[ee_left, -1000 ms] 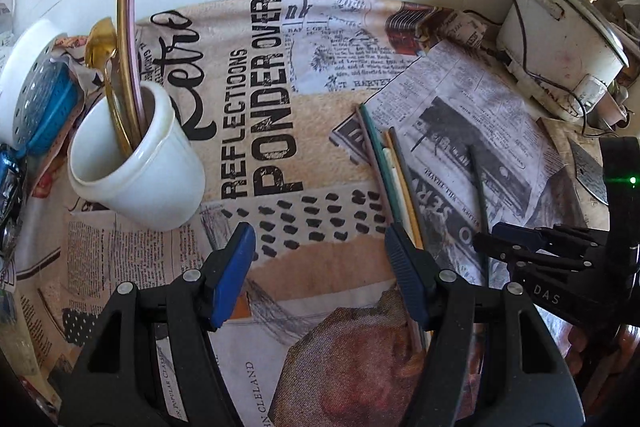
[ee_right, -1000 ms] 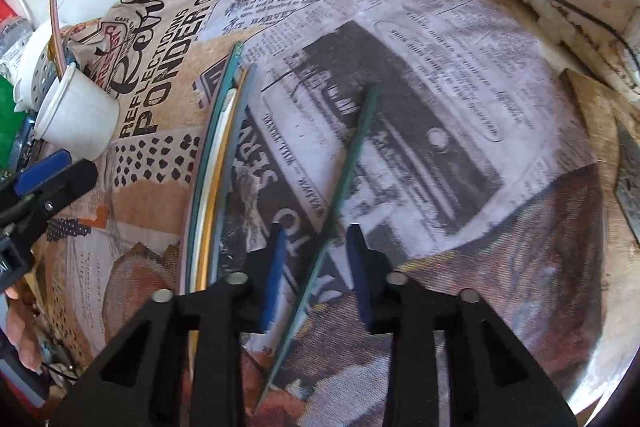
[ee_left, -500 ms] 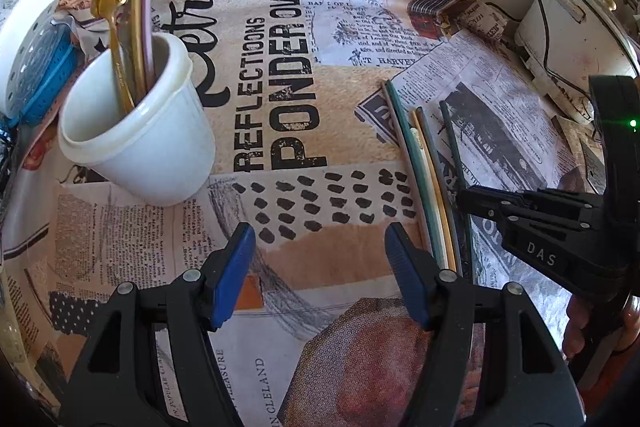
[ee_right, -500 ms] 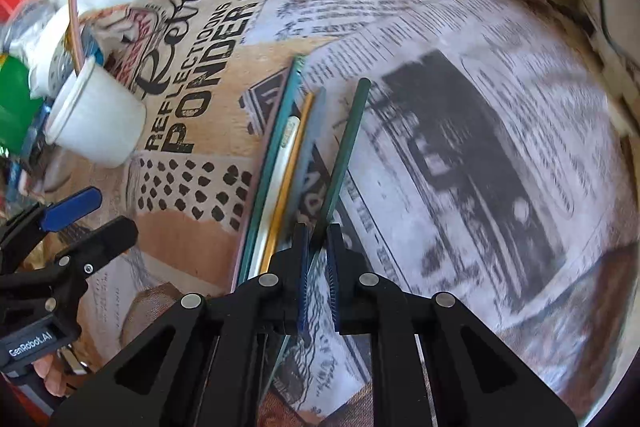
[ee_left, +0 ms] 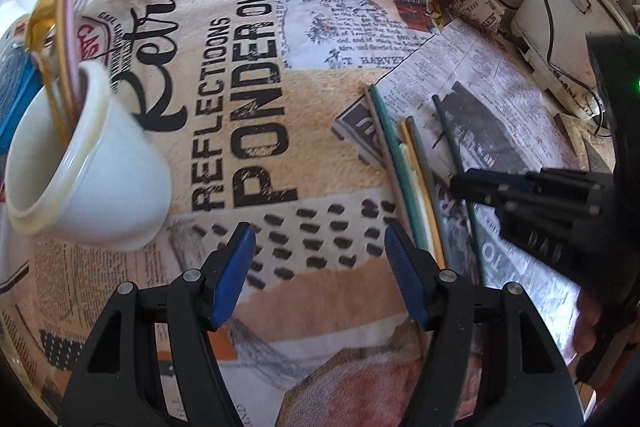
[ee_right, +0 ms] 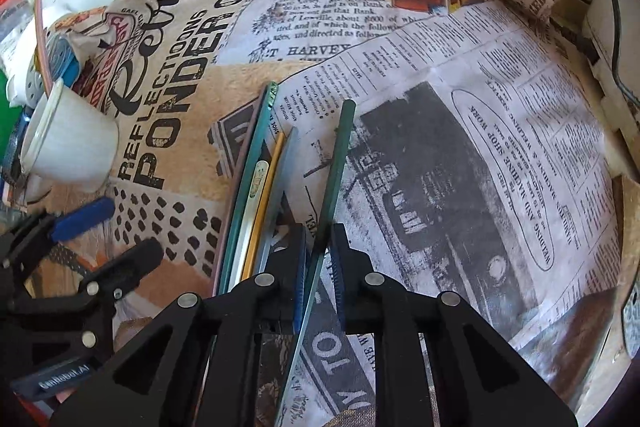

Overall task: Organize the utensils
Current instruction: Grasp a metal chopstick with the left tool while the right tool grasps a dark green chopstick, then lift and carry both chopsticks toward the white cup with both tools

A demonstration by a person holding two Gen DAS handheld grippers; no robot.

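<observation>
Left gripper: fingers spread wide, nothing between them, pointing steeply down. Right gripper: fingers pinched almost together on a dark green chopstick, also pointing steeply down, just beside the left.

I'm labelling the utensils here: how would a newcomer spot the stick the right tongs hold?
On the newspaper-print cloth, find the bundle of coloured sticks. Just right of it lies the dark green stick, alone, clamped between the right tongs.
</observation>
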